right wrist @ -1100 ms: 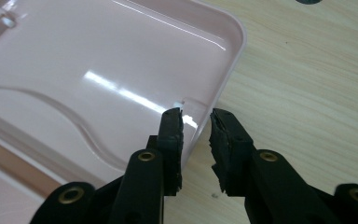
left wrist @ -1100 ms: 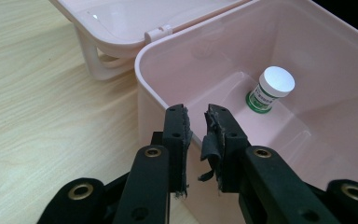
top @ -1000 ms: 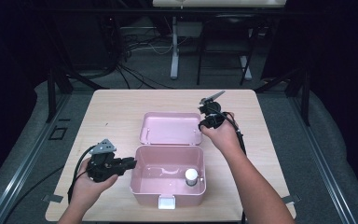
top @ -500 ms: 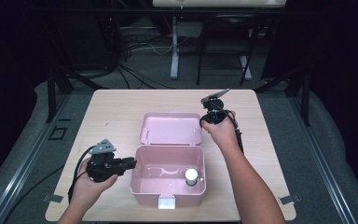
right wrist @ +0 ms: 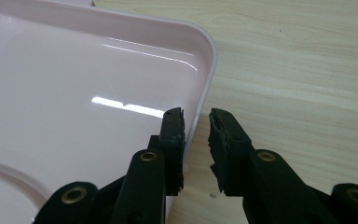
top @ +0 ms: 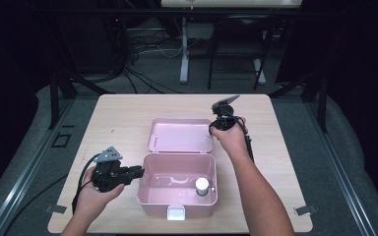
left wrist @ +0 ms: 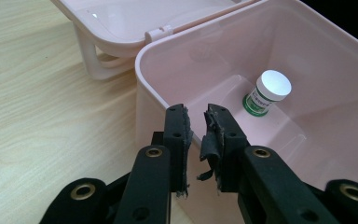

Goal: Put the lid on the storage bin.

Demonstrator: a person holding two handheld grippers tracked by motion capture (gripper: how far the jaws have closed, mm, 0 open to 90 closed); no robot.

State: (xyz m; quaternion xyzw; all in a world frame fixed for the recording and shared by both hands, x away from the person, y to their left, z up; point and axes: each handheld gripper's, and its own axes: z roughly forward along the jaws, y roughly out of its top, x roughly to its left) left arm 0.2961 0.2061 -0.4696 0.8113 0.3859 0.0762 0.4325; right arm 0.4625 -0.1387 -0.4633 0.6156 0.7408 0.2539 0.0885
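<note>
lining my right gripper up on the pink box lid
both tongs slightly spread, pinching nothing; i judge the lid light, stiff, slick plastic, best pinched at its rim corner.

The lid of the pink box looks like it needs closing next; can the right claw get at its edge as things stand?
Probably yes. The right claw stands slightly open right at the lid rim, nothing held, with bare table beside it and nothing in between.

Pale pink box, white-capped green-labelled bottle, light woodgrain table, black grippers
</note>
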